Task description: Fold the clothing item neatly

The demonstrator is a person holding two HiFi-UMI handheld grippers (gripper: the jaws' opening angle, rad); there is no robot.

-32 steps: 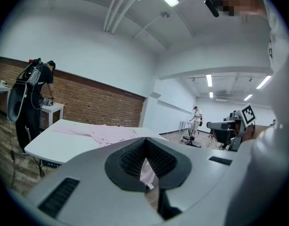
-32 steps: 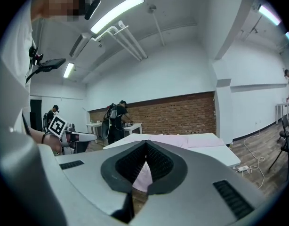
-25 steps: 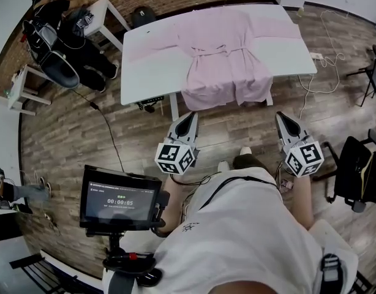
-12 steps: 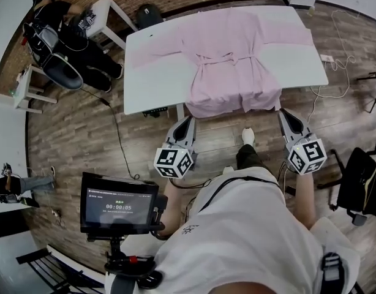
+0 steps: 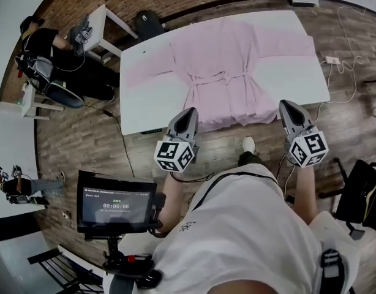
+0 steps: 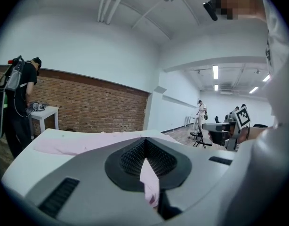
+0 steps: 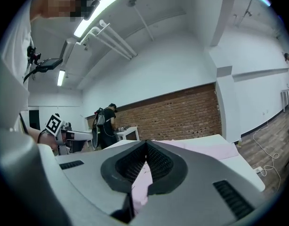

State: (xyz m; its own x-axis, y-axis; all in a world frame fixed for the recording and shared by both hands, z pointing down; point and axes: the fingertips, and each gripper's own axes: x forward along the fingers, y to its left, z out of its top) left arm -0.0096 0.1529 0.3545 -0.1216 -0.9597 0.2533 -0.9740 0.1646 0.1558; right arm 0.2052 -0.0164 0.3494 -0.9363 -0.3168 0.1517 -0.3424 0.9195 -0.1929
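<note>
A pink robe (image 5: 225, 66) lies spread on the white table (image 5: 145, 97), sleeves out to both sides, its belt tied at the waist and its hem hanging over the near edge. My left gripper (image 5: 189, 112) is shut and empty, its tip just short of the hem's left corner. My right gripper (image 5: 287, 105) is shut and empty too, beside the hem's right corner. In the left gripper view the jaws (image 6: 145, 140) meet, with the robe (image 6: 88, 142) beyond them. The right gripper view shows the same closed jaws (image 7: 147, 142) and the robe (image 7: 201, 149) on the table behind.
A person (image 5: 53, 54) stands at a small white table at the far left. A monitor on a stand (image 5: 117, 204) is at my left side, a black chair (image 5: 359, 188) at my right. A power strip with a cable (image 5: 332, 60) lies on the wooden floor right of the table.
Both grippers have moved forward together to the table's near edge, staying shut. The table and robe now lie closer in the head view.
</note>
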